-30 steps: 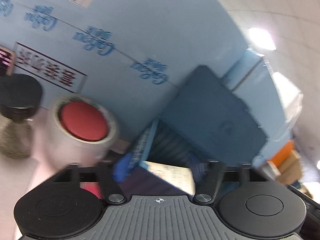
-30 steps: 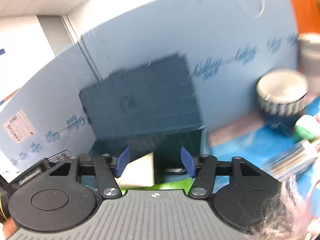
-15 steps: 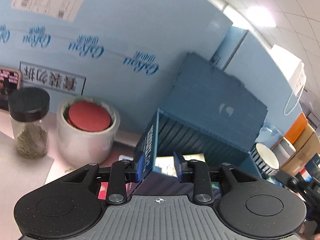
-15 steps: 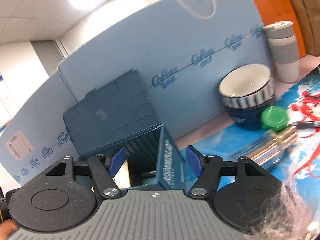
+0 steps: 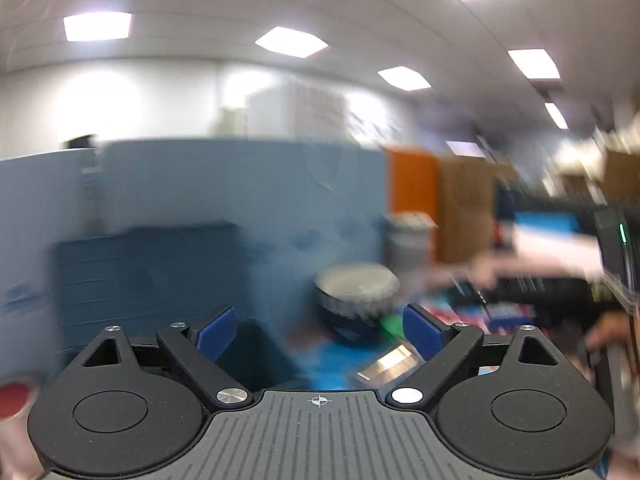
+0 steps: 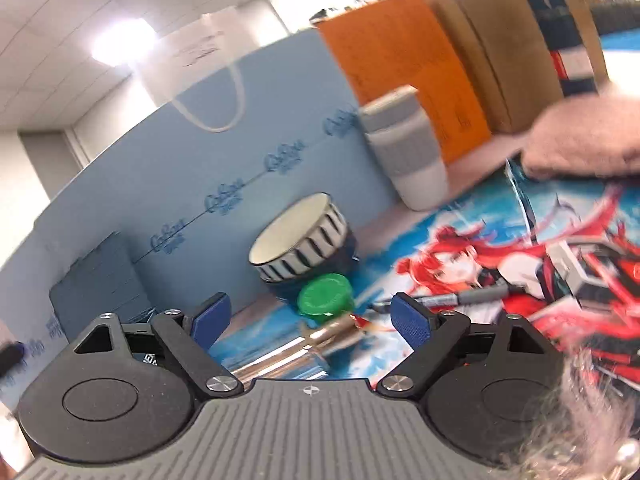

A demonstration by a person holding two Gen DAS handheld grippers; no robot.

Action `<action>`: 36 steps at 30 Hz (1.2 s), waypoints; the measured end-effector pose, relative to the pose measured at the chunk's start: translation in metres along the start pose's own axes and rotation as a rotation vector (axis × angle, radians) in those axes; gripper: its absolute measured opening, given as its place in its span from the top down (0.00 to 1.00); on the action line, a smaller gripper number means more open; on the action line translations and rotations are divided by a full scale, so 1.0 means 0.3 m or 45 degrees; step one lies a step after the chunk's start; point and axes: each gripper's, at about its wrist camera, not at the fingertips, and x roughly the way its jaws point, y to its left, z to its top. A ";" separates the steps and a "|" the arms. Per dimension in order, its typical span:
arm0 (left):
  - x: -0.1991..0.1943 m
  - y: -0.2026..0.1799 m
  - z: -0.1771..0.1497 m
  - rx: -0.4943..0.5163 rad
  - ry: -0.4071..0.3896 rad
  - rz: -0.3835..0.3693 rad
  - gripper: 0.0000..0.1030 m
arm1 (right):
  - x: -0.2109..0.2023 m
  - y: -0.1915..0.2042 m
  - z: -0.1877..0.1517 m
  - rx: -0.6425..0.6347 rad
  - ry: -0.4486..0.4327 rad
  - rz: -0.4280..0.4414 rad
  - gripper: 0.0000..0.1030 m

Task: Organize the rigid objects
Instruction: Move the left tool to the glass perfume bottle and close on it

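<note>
My right gripper (image 6: pixel 310 320) is open and empty, just above a clear bottle with a green cap (image 6: pixel 325 294) that lies on the printed mat (image 6: pixel 460 256). A striped bowl (image 6: pixel 298 236) stands behind the bottle, and a grey marker (image 6: pixel 460 299) lies to its right. My left gripper (image 5: pixel 320 330) is open and empty, held up in a blurred view. Ahead of it are the dark blue storage box (image 5: pixel 148 276), the bowl (image 5: pixel 356 292) and the bottle (image 5: pixel 390 362).
A grey and white cup (image 6: pixel 408 152) stands by the light blue board wall (image 6: pixel 240 160). Orange and brown cartons (image 6: pixel 460 52) stand behind it. A person's arm (image 6: pixel 584 140) reaches over the mat at right. The red lid (image 5: pixel 14 398) shows at the left edge.
Both grippers swung right, away from the dark blue box. The left gripper opened wide from nearly shut on the box wall. The right gripper now faces the bowl and bottle.
</note>
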 end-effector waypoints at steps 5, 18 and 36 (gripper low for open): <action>0.217 -0.145 -0.006 0.199 0.243 -0.085 0.10 | 0.023 -0.092 -0.018 0.149 0.027 0.096 0.06; 0.589 -0.250 -0.098 0.285 0.599 -0.098 0.12 | 0.010 -0.212 -0.053 0.424 0.086 0.206 0.02; 0.562 -0.292 -0.067 0.149 0.698 -0.331 0.50 | 0.008 -0.202 -0.057 0.408 0.097 0.211 0.01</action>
